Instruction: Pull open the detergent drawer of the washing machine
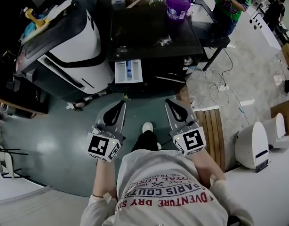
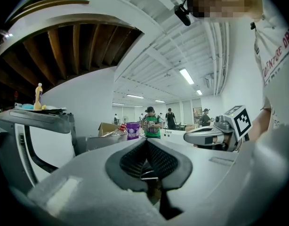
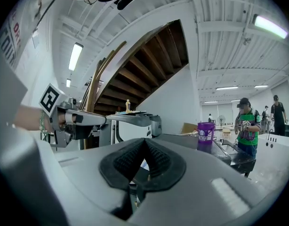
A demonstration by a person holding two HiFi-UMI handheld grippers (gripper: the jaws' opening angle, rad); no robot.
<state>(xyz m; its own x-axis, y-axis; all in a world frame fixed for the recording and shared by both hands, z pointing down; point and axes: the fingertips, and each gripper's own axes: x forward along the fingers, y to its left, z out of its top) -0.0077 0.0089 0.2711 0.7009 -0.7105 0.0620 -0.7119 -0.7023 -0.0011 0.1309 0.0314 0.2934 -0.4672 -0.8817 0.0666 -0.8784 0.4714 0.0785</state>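
Observation:
The black washing machine (image 1: 149, 36) stands in front of me in the head view. Its white detergent drawer (image 1: 128, 71), with a blue compartment, sticks out of the front at the left, open. My left gripper (image 1: 123, 100) hovers level a little short of the drawer, shut and empty. My right gripper (image 1: 168, 100) is beside it on the right, also shut with nothing between its pads. In the left gripper view the jaws of the left gripper (image 2: 145, 143) meet at the tip. The right gripper (image 3: 144, 142) shows the same in its own view.
A purple bucket (image 1: 178, 5) sits on the machine's top at the back. A large white-and-black appliance (image 1: 64, 46) stands to the left, a small white one (image 1: 252, 145) at the right. A wooden pallet (image 1: 212, 131) and cables (image 1: 220, 86) lie on the floor. A person in green (image 1: 231, 4) stands behind.

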